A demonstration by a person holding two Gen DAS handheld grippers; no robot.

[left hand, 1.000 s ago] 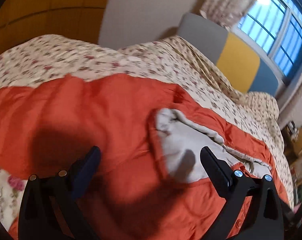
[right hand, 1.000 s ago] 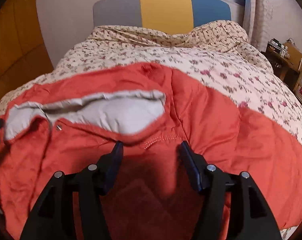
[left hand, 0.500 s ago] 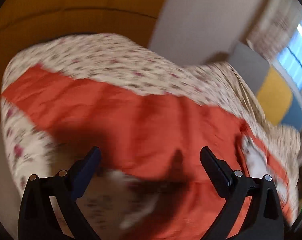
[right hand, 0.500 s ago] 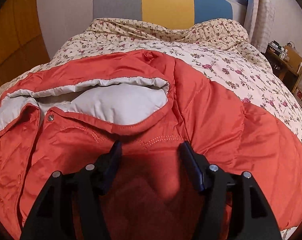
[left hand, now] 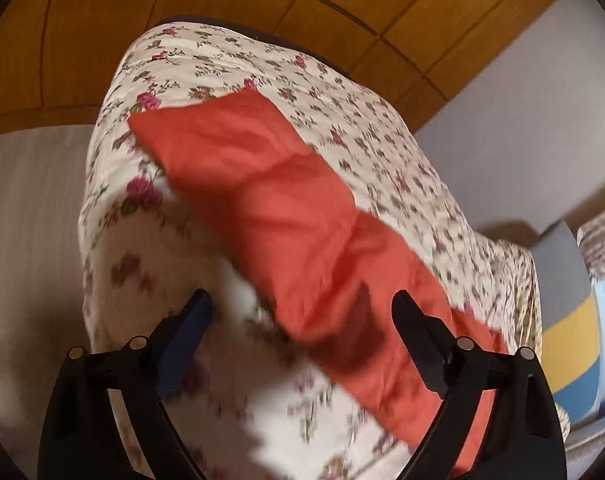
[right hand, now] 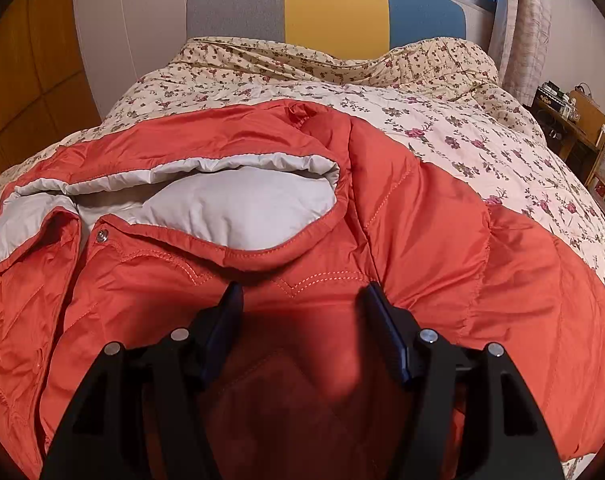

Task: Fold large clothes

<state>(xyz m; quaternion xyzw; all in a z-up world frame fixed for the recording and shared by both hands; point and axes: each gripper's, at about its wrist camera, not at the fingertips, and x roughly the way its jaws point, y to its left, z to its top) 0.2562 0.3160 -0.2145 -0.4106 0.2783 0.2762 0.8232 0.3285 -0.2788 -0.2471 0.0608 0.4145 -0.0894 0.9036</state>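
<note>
Left gripper [left hand: 300, 310] tilted down over the bed corner, jaws wide apart and just closing a little, nothing clamped; the view is blurred. Between and just past its fingers lies the jacket [left hand: 286, 216] sleeve, an orange strip running from beside the right finger away up-left across the quilt [left hand: 382, 152]. The sleeve end sits far ahead, near the quilt's far corner. Beyond that, wooden wall panels [left hand: 222, 8] and a pale wall.

Right gripper [right hand: 302, 306] points steeply down at the jacket's [right hand: 442, 240] chest, jaws partly apart. Orange fabric fills the gap between the fingers [right hand: 226, 320], tips against or just above the cloth; whether the pads press it, cannot tell. Just ahead of the tips, a stitched seam, then the open collar with grey lining [right hand: 230, 200]. Snap button [right hand: 101, 235] ahead-left. Jacket spreads flat to both sides on the flowered quilt [right hand: 462, 120]. Farther ahead, the headboard [right hand: 326, 12] in grey, yellow and blue, with a window above; far right, a cluttered side table [right hand: 570, 120].
</note>
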